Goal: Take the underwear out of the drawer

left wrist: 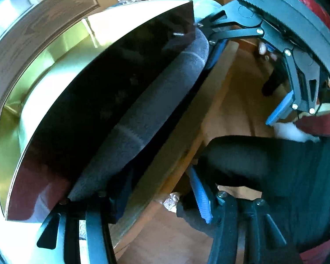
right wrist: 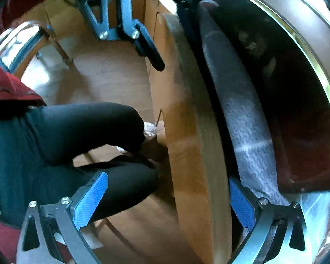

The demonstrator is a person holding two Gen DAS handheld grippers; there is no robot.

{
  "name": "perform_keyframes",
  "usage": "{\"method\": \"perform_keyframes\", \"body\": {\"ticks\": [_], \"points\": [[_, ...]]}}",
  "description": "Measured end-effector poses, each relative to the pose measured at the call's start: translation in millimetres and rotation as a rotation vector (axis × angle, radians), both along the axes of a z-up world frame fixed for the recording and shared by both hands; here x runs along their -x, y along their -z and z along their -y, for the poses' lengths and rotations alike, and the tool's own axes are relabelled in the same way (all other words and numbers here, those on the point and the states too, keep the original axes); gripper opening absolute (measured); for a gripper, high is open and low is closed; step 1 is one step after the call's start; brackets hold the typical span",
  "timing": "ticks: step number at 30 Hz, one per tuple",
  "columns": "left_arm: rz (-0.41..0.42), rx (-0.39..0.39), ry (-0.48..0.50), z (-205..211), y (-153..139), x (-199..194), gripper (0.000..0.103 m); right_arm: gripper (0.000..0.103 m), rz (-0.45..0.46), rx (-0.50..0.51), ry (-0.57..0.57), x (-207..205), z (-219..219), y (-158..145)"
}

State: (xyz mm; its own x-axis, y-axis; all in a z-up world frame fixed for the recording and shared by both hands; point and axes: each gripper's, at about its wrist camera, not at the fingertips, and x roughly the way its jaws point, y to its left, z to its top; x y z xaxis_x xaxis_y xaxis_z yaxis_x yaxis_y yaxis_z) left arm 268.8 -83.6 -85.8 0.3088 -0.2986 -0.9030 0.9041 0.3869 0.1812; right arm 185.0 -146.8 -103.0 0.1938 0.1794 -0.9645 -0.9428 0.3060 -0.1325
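A grey knitted-looking piece of underwear (left wrist: pixel 156 110) (right wrist: pixel 242 118) lies along the narrow gap of a drawer, just behind its wooden drawer front (left wrist: pixel 187 127) (right wrist: pixel 187 132). My left gripper (left wrist: pixel 156 195) is open; one finger is in the gap by the fabric, and the blue-padded one is outside the front. My right gripper (right wrist: pixel 165 201) is open too and straddles the same front from the opposite end. Each gripper shows in the other's view, the right gripper (left wrist: pixel 247 79) and the left gripper (right wrist: pixel 169 35). Neither is closed on the fabric.
A dark glossy cabinet top (left wrist: pixel 94 92) (right wrist: pixel 301 114) overhangs the drawer. A person's legs in black trousers (left wrist: pixel 270 167) (right wrist: pixel 72 136) are close to the drawer front over a wooden floor (right wrist: pixel 103 77). A metal chair frame (right wrist: pixel 22 37) stands behind.
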Motion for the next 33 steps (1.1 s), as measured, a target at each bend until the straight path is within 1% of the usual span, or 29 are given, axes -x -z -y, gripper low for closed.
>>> {"method": "perform_keyframes", "body": {"ticks": [3,4,5,7,9,11,14,16,19,21,22,23,24,26,27,28,29,30,31,32,33], "points": [[0.032,-0.045,0.041,8,3,5,0.054,0.103,0.018,0.045,-0.027,1,-8,6],[0.038,-0.057,0.052,9,4,6,0.057,0.103,0.017,0.06,-0.031,1,-9,7],[0.018,-0.056,0.058,12,5,7,0.06,0.103,0.014,0.069,-0.035,1,-10,7],[-0.015,-0.047,0.061,10,5,8,0.076,0.103,0.015,0.076,-0.039,1,-11,9],[0.003,-0.061,0.071,15,11,13,0.081,0.103,0.026,0.081,-0.024,0,-13,10],[0.014,-0.052,0.059,13,11,16,0.082,0.103,0.021,0.073,0.005,-2,-14,8],[-0.054,0.027,0.009,1,7,18,0.082,0.103,0.001,0.052,0.023,-3,-12,7],[-0.067,0.039,0.009,2,10,23,0.081,0.103,-0.026,0.046,0.032,-2,-12,6],[-0.004,0.009,0.04,1,14,41,0.081,0.103,-0.064,0.019,0.053,4,-13,4],[0.043,-0.014,0.063,1,18,53,0.081,0.103,-0.062,0.01,0.055,11,-14,4],[0.06,-0.019,0.07,2,20,58,0.081,0.103,-0.045,0.017,0.057,16,-15,5],[0.085,-0.028,0.071,3,22,60,0.081,0.103,-0.021,0.034,0.057,19,-17,7],[0.084,-0.026,0.066,4,19,60,0.081,0.103,0.004,0.05,0.06,21,-20,9],[0.073,-0.009,0.04,2,19,55,0.075,0.103,0.02,0.06,0.073,19,-22,12],[0.08,-0.008,0.026,-2,12,48,0.064,0.103,0.031,0.057,0.091,15,-23,11],[0.079,-0.016,0.007,-5,13,44,0.053,0.099,0.036,0.058,0.095,14,-24,12],[0.071,-0.03,-0.022,-7,15,37,0.05,0.093,0.033,0.066,0.107,9,-25,14],[0.046,-0.034,-0.042,-10,16,31,0.048,0.09,0.037,0.071,0.115,6,-26,16],[0.032,-0.017,-0.045,-11,16,29,0.048,0.084,0.044,0.079,0.121,3,-27,19],[0.03,-0.011,-0.044,-12,15,29,0.048,0.078,0.062,0.094,0.127,0,-30,22],[0.038,-0.012,-0.039,-12,16,29,0.049,0.075,0.073,0.103,0.135,-2,-30,24]]}}
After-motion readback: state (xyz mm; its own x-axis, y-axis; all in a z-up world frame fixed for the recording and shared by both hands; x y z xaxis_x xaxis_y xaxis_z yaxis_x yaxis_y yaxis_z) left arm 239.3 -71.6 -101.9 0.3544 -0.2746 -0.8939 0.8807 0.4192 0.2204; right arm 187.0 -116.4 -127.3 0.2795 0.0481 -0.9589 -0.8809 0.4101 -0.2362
